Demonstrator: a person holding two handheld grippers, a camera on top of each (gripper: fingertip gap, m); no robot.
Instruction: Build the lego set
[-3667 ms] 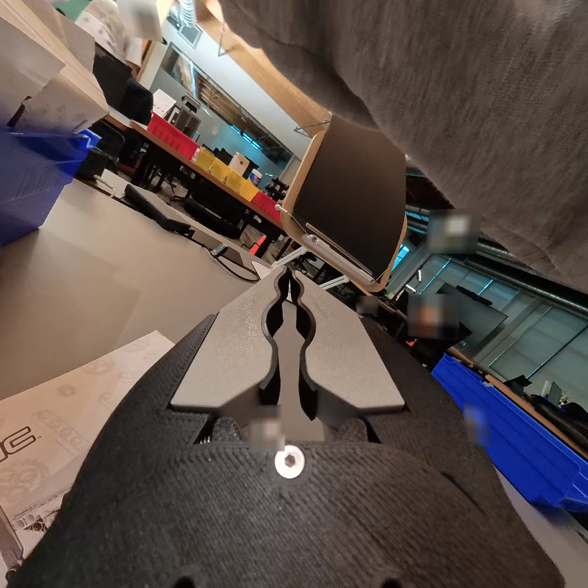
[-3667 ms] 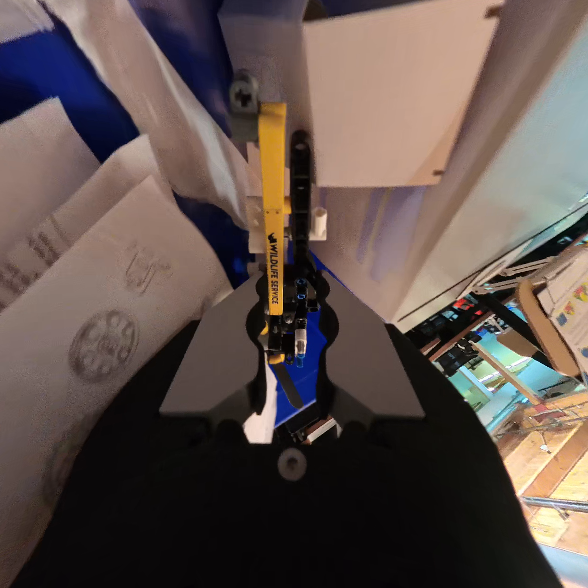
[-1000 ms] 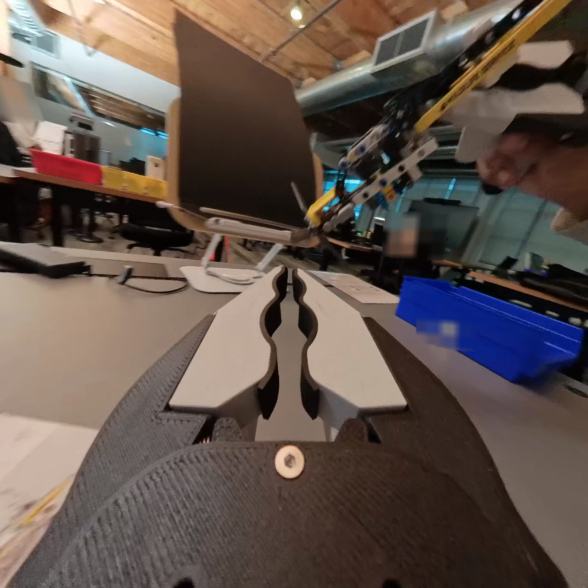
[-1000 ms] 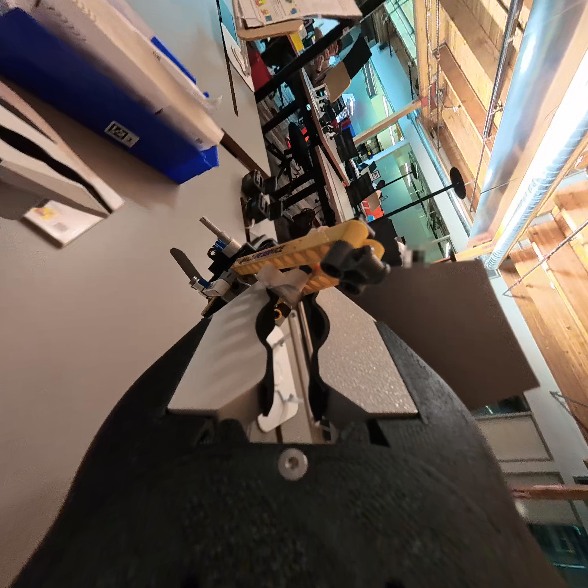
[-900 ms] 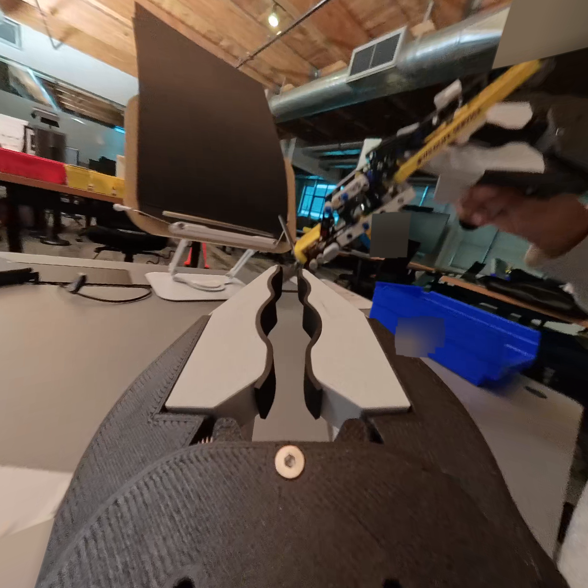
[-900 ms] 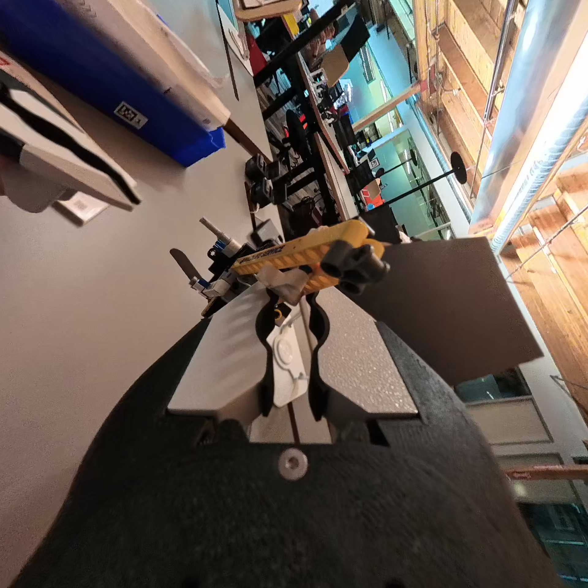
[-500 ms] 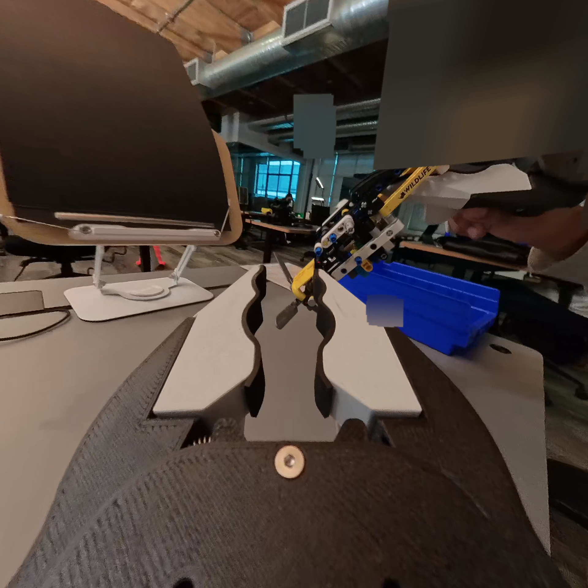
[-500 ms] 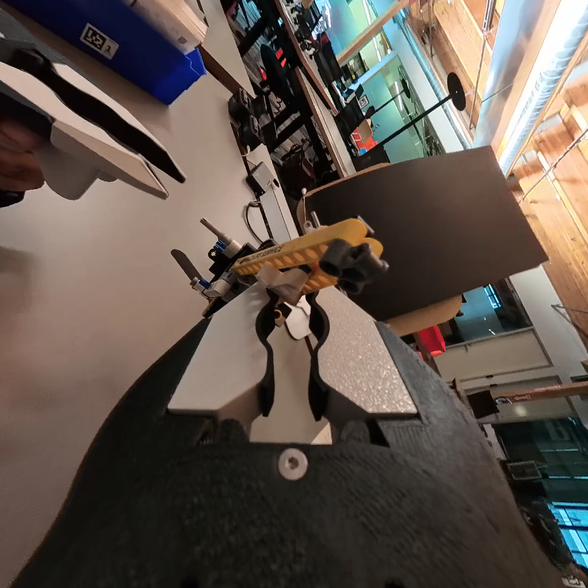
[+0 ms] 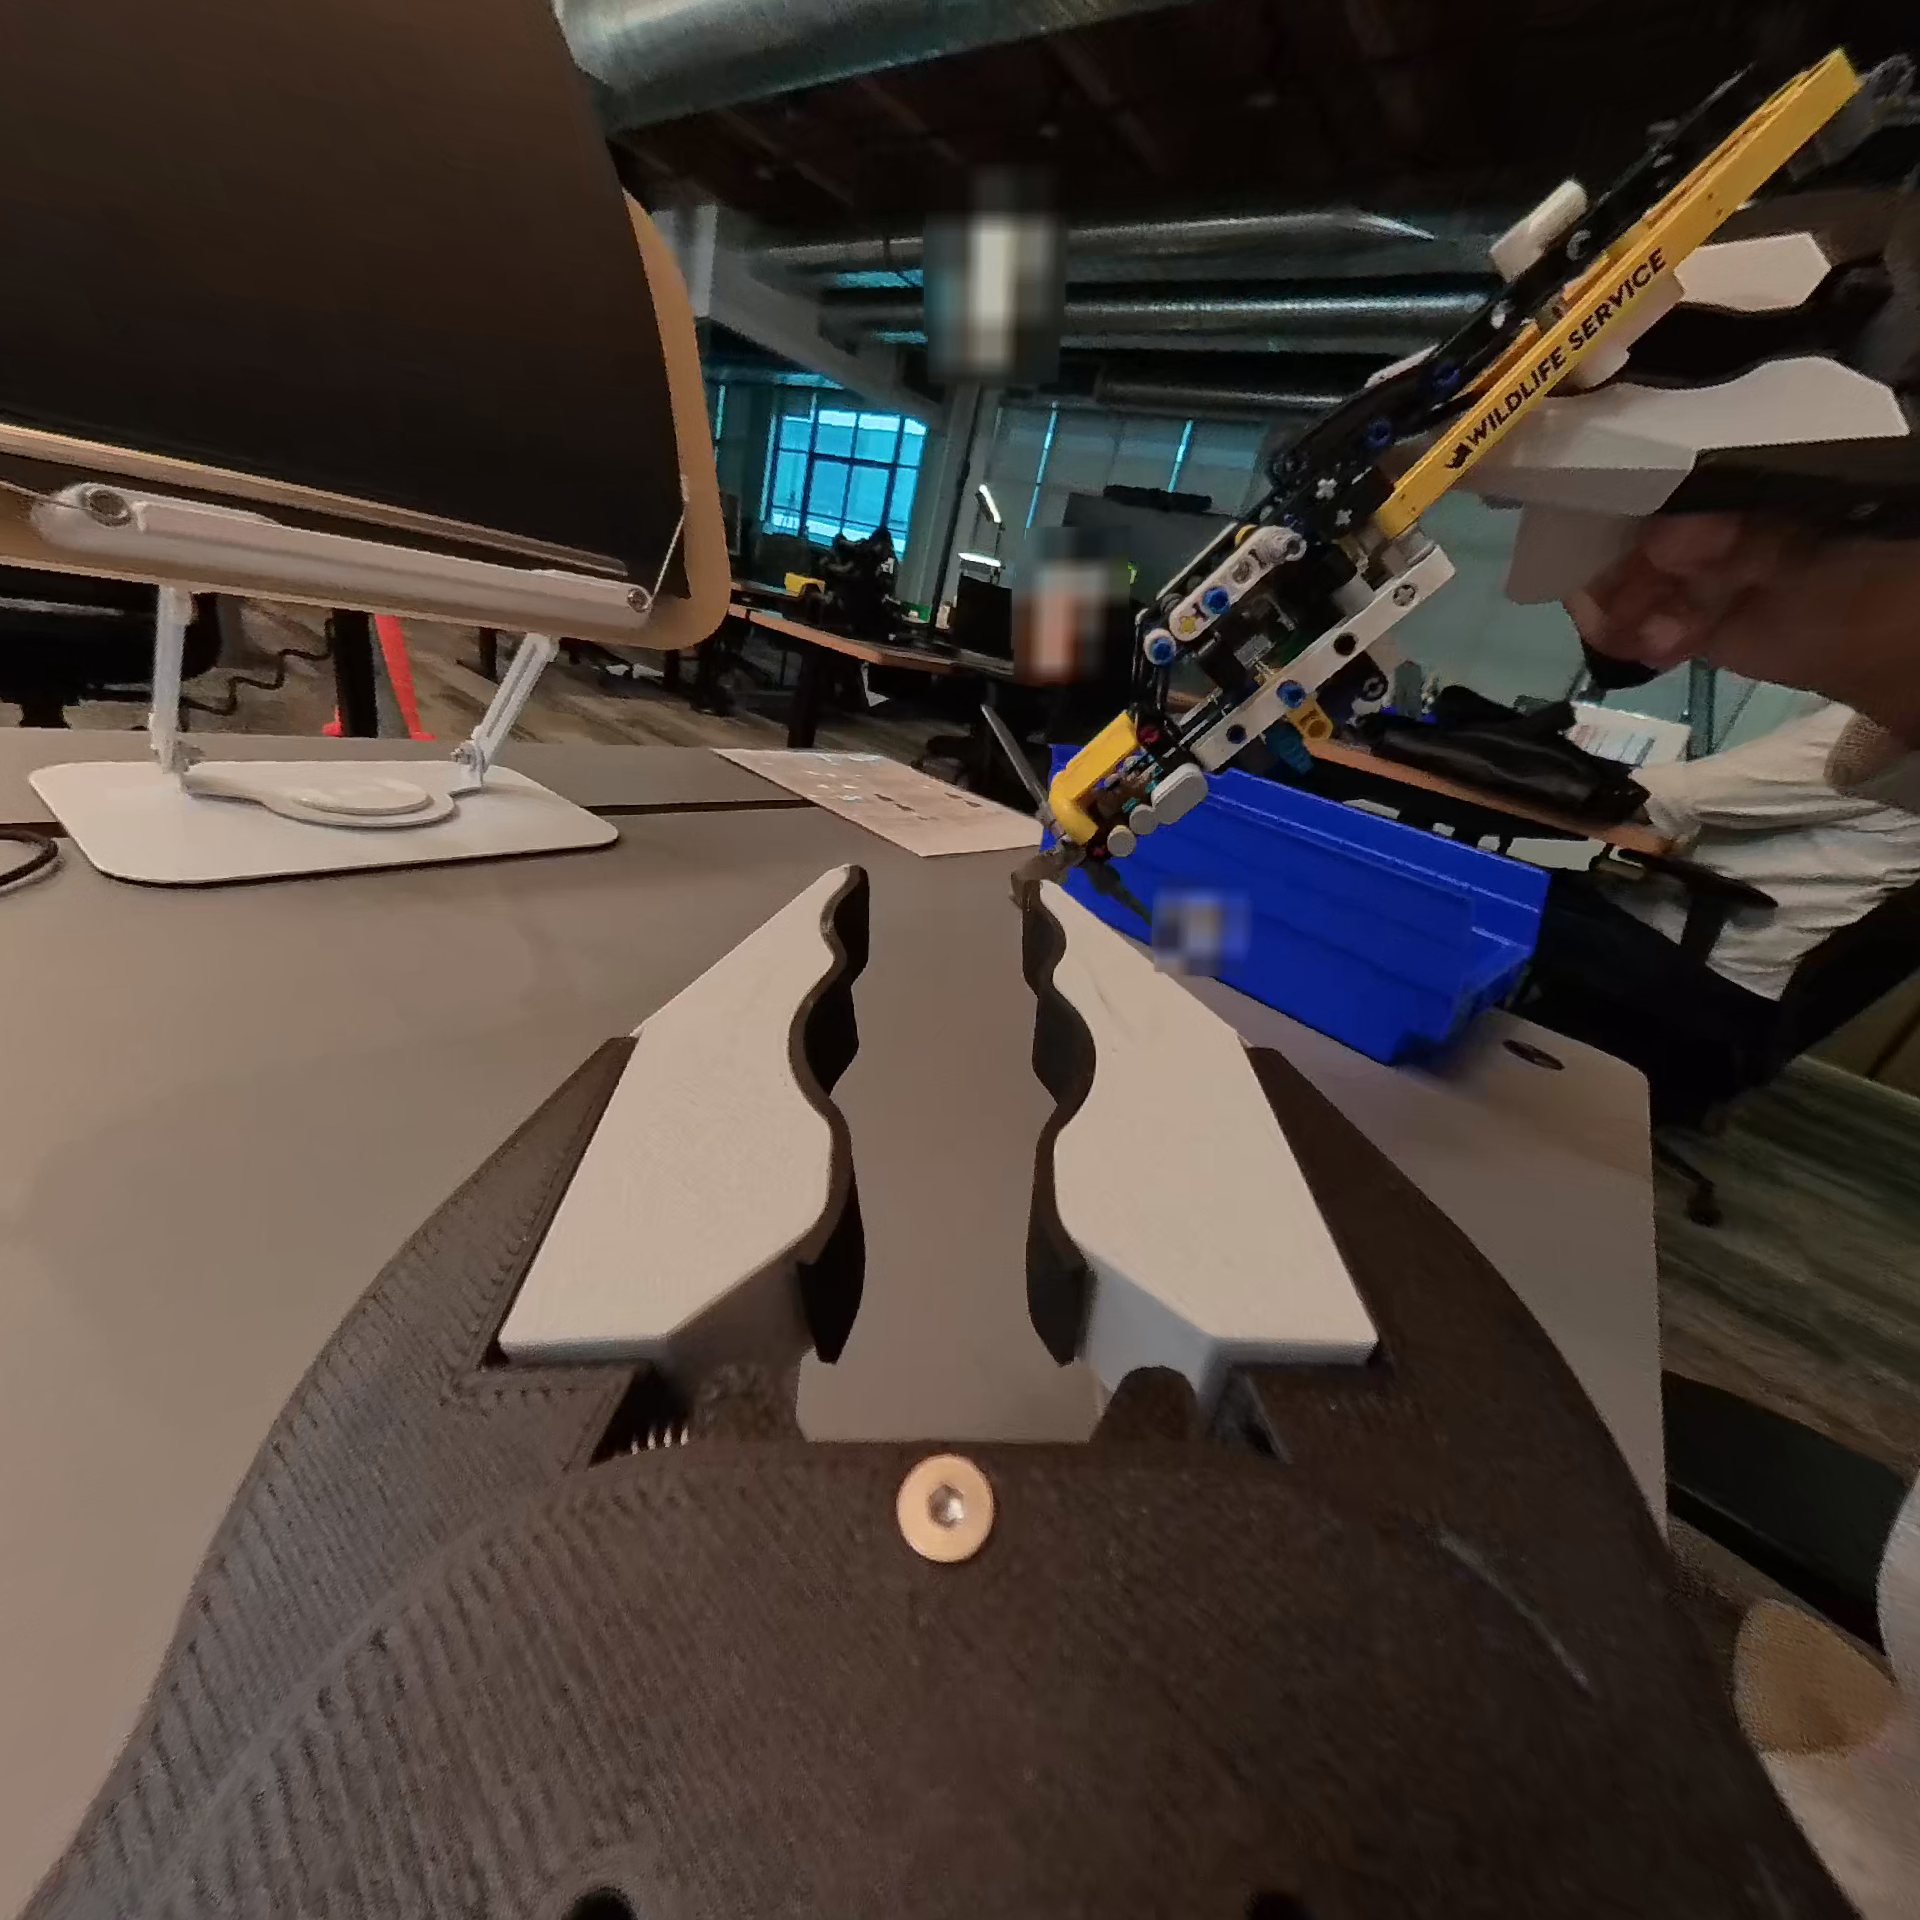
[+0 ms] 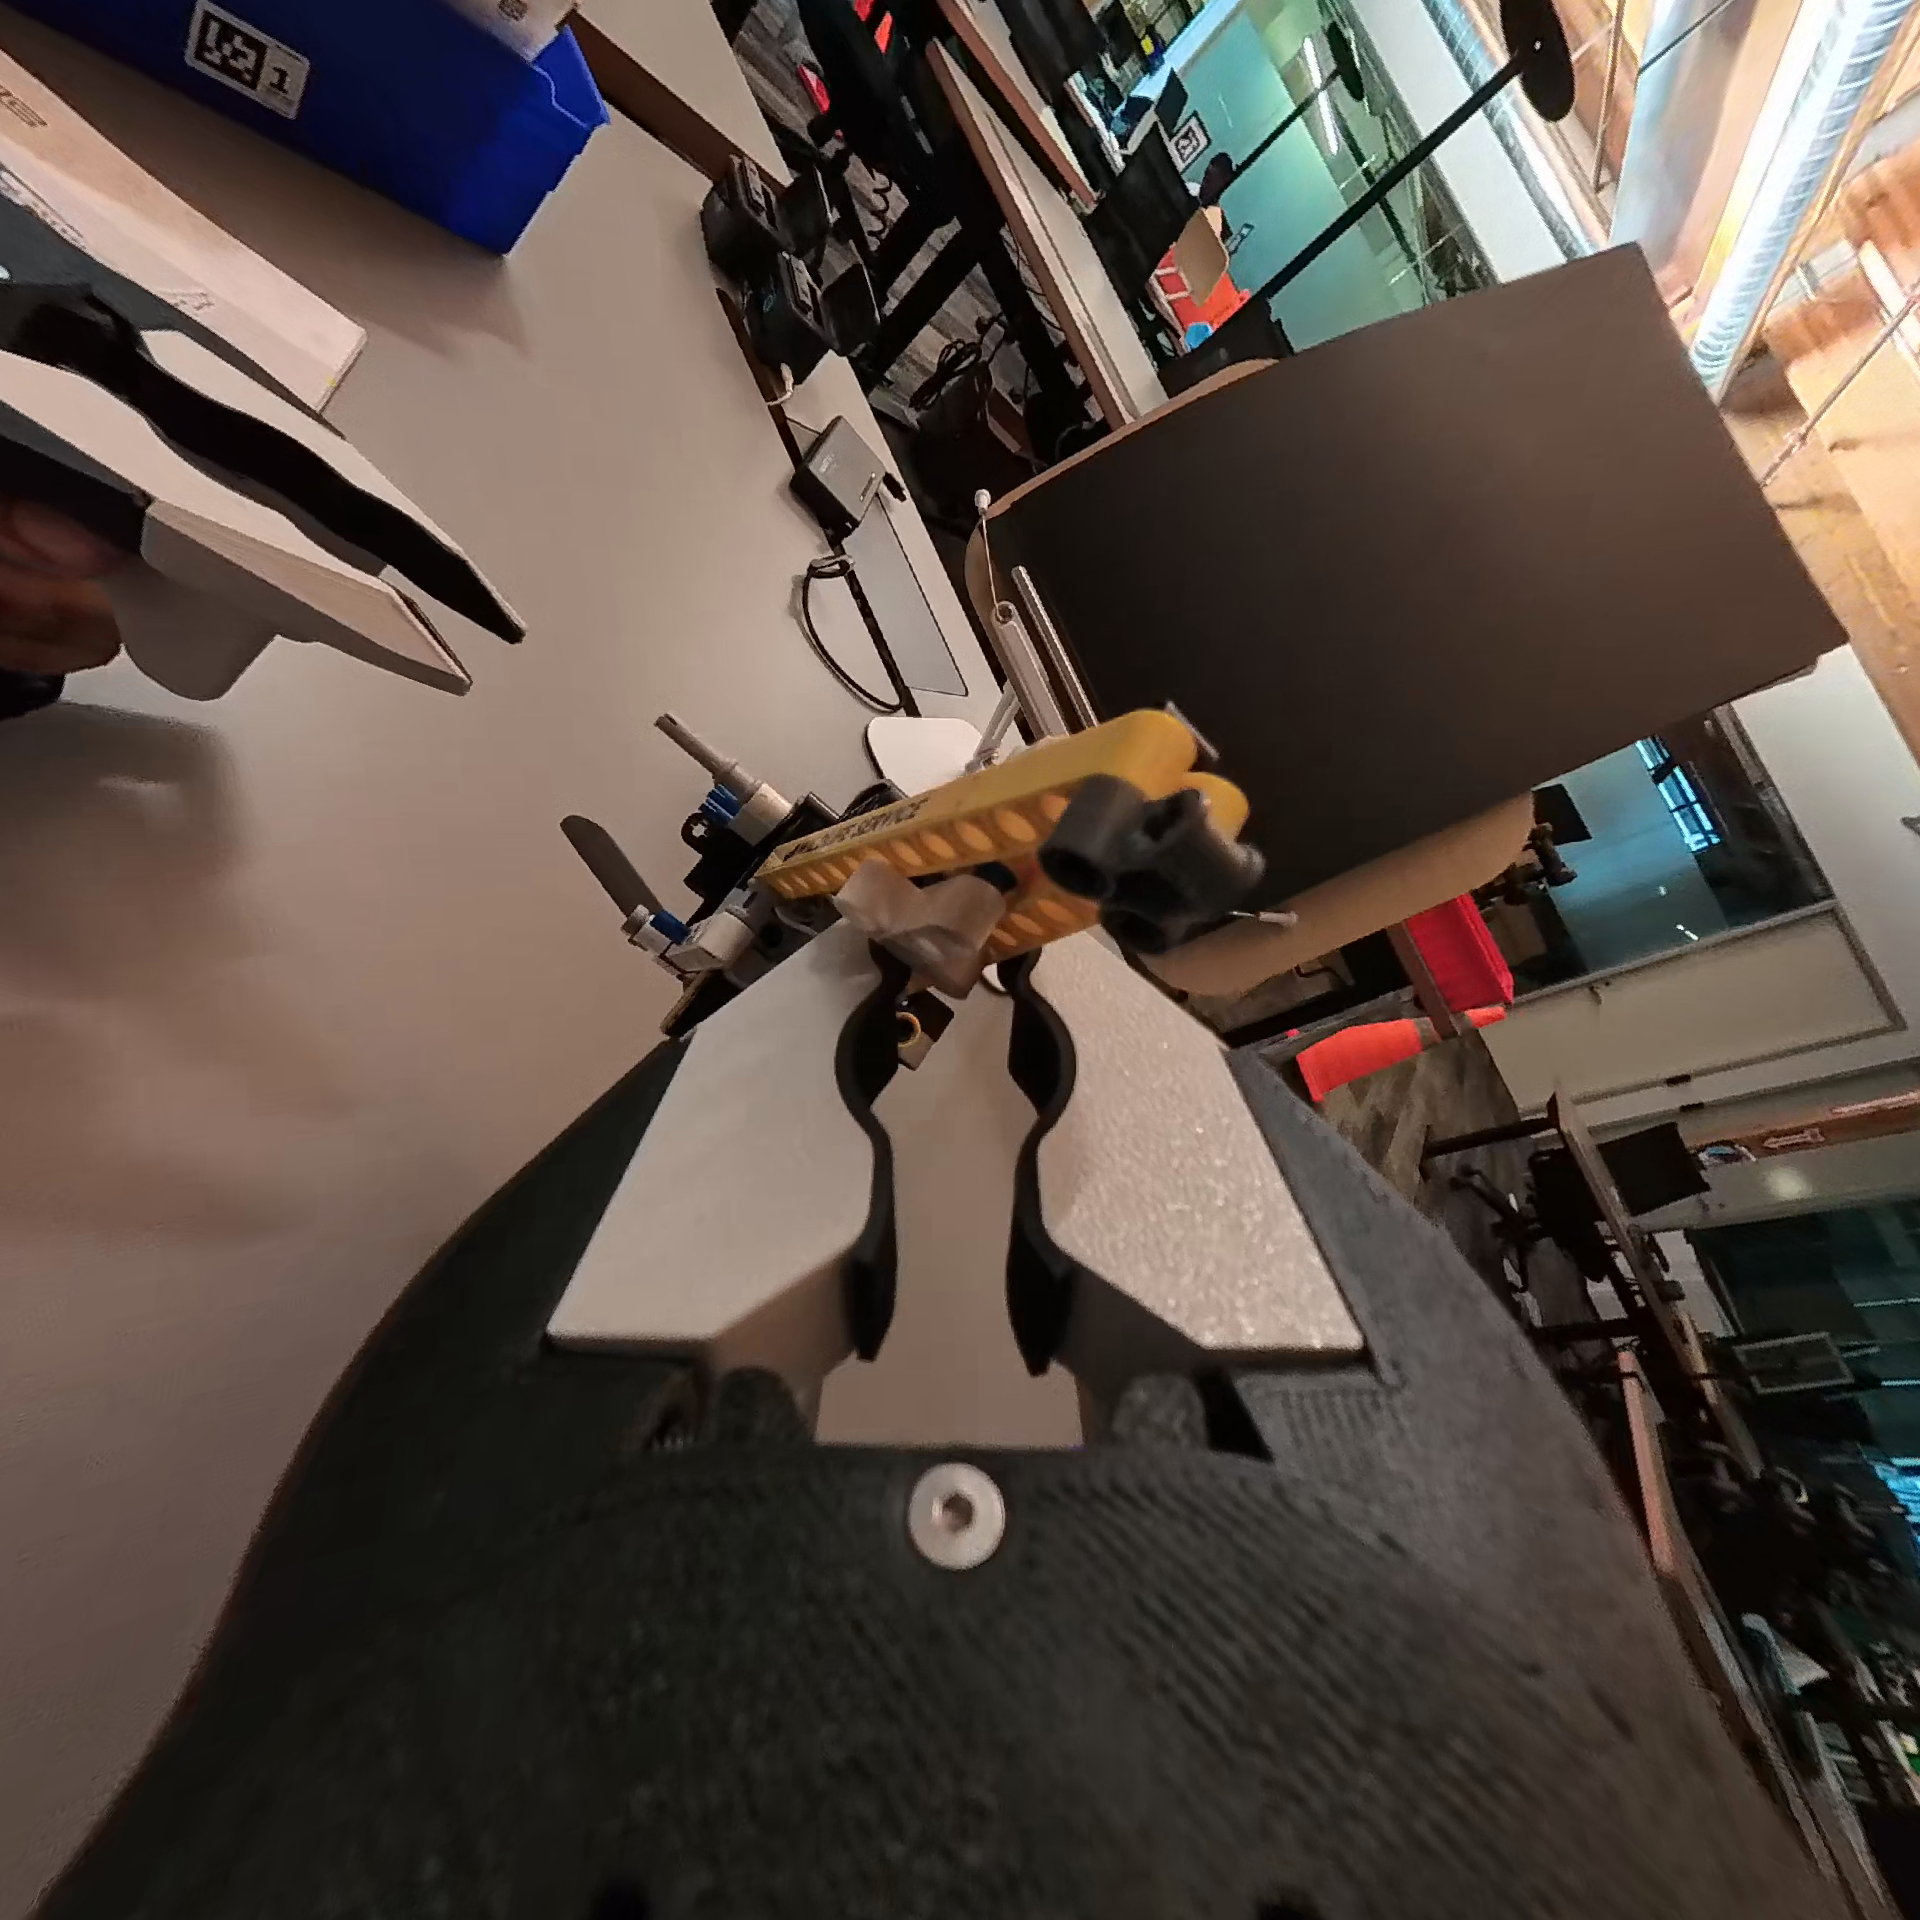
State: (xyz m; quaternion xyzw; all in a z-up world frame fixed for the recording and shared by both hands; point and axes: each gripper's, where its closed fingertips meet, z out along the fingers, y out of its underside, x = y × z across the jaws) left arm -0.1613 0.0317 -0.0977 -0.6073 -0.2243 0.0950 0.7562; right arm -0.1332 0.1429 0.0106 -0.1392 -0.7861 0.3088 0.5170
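Note:
My right gripper [image 10: 956,961] is shut on the lego model [image 10: 987,831], a long yellow beam with black, white and blue parts at its far end. In the left wrist view the model [image 9: 1278,623] hangs slanted from the right gripper [image 9: 1590,364] at the upper right. Its lower yellow tip sits just above and beyond my left gripper's right fingertip. My left gripper [image 9: 940,894] is open and empty, low over the grey table [image 9: 312,1039]. It also shows at the left of the right wrist view [image 10: 494,660].
A dark panel on a white stand [image 9: 312,312] is at the back left. A blue bin [image 9: 1351,935] and a paper sheet [image 9: 873,790] lie behind the model. The table's right edge [image 9: 1647,1195] is close. A box [image 10: 156,260] and another blue bin [image 10: 416,135] lie beyond the left gripper. One gripper's finger ends stand about 15 centimetres off the other's.
My left gripper has opened from nearly shut to wide and turned right. The right gripper has brought the model down toward the left gripper's right fingertip, still gripping it.

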